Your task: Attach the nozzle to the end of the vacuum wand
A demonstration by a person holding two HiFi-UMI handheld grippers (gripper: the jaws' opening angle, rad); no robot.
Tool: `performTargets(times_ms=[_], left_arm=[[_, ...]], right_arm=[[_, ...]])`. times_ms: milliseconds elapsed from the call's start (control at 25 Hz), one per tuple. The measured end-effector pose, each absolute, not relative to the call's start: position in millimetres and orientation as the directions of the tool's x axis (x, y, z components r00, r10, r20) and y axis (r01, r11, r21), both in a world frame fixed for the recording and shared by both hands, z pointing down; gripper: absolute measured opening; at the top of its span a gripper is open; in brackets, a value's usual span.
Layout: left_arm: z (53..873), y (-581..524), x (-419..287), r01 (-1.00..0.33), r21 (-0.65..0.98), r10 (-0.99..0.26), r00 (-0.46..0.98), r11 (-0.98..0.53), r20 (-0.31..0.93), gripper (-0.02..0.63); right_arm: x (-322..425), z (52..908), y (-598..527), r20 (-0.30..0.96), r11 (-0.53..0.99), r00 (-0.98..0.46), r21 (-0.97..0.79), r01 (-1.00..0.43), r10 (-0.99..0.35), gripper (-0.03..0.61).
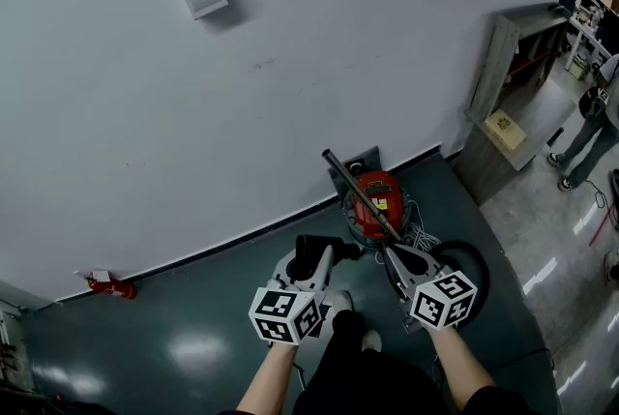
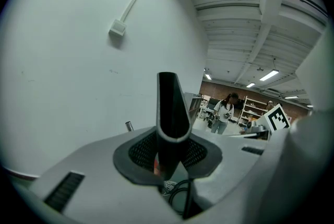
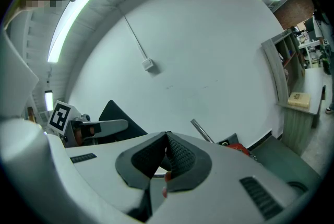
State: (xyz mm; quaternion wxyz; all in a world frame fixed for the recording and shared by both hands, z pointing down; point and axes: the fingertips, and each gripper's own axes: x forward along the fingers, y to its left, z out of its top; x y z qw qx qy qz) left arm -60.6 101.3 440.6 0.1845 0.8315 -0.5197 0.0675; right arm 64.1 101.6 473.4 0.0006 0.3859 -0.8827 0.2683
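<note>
- White wall (image 1: 290, 65) stands behind the red vacuum (image 1: 379, 202) on the green floor (image 1: 193, 302).
- Wand (image 1: 358, 191) leans up from the vacuum.
- Left gripper (image 2: 168, 157), near the vacuum, pinches the black nozzle (image 2: 171, 108).
- Right gripper (image 3: 166, 152), just beside the vacuum, has its jaws pressed together with nothing in them.

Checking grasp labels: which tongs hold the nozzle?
The left tongs: a black nozzle stands clamped upright between them. The right tongs are shut with nothing in them.
</note>
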Motion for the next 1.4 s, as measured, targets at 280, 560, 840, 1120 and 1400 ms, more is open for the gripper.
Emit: performTargets(times_ms=[280, 560, 840, 1120, 1400], left_arm=[[446.3, 65.5, -77.5, -0.894, 0.243, -0.841, 0.440, -0.377, 0.314, 0.084], [450.7, 26.4, -87.7, -0.890, 0.243, -0.834, 0.449, -0.386, 0.320, 0.084], [452.6, -8.0, -104.0, -0.886, 0.247, -0.829, 0.457, -0.393, 0.322, 0.084], [454.4, -37.7, -122.7, -0.876, 0.260, -0.814, 0.477, -0.407, 0.333, 0.084], [457.0, -61.6, -139.4, -0.861, 0.276, -0.797, 0.502, -0.426, 0.336, 0.084]], right_arm=[[49.8, 481.2, 68.1, 0.217, 0.551, -0.705, -0.488, -0.677, -0.675, 0.017], [37.8, 486.6, 31.2, 0.225, 0.540, -0.700, -0.495, -0.681, -0.677, 0.017], [21.2, 489.0, -2.2, 0.235, 0.529, -0.694, -0.498, -0.687, -0.681, 0.017], [1.3, 488.0, -30.3, 0.255, 0.512, -0.682, -0.496, -0.701, -0.686, 0.017], [-15.4, 490.5, -50.4, 0.276, 0.496, -0.665, -0.486, -0.719, -0.694, 0.017]])
